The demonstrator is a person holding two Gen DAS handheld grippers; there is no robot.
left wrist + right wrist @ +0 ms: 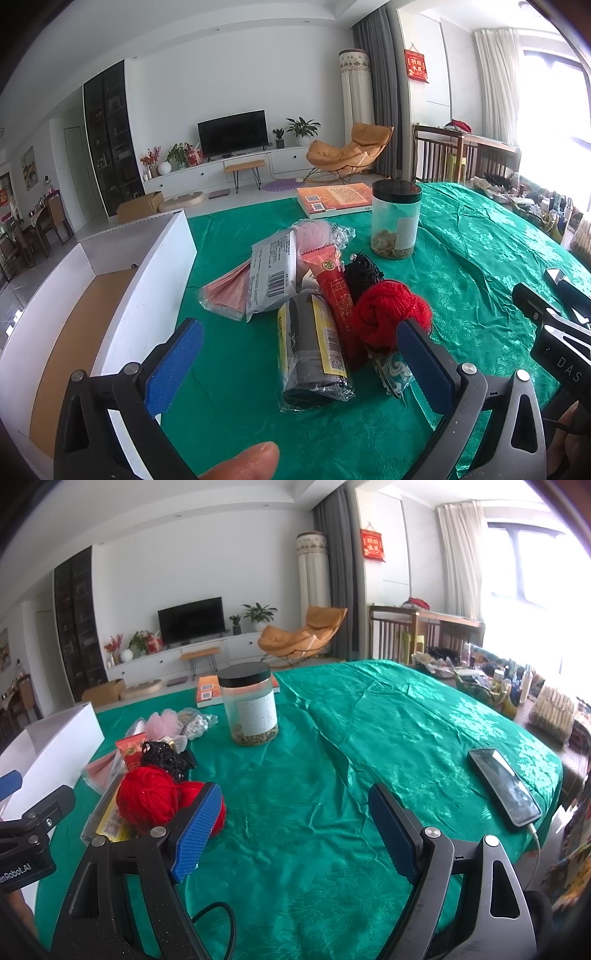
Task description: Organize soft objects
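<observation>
Soft objects lie heaped on the green-clothed worktop (480, 266), just right of an open white box (155, 280) with a brown floor. From the left wrist, the heap shows in full between the left gripper (299, 362), whose blue-padded fingers (173, 362) stand wide apart and hold nothing: a red yarn ball (391, 314) at the near right, a black mesh bundle (364, 273) behind it, a pink mesh pouf (314, 234) at the back, a grey plastic-wrapped roll with a yellow label (314, 358) nearest the camera, a flat grey packet with a barcode (271, 277), a red paper packet (338, 299) and a clear bag of pinkish sheets (225, 295). A thumb tip (247, 461) shows at the bottom edge. The right wrist view catches only the heap's right side, the red yarn ball (147, 797) partly behind the left pad of the right gripper (295, 830), whose fingers (195, 834) are likewise spread and empty over bare cloth. That view alone shows a black phone (504, 786) with a white cable near the worktop's right edge. Both views show a clear jar with a black lid (251, 705) standing upright behind the heap, and an orange book (336, 199) lying flat beyond it.
</observation>
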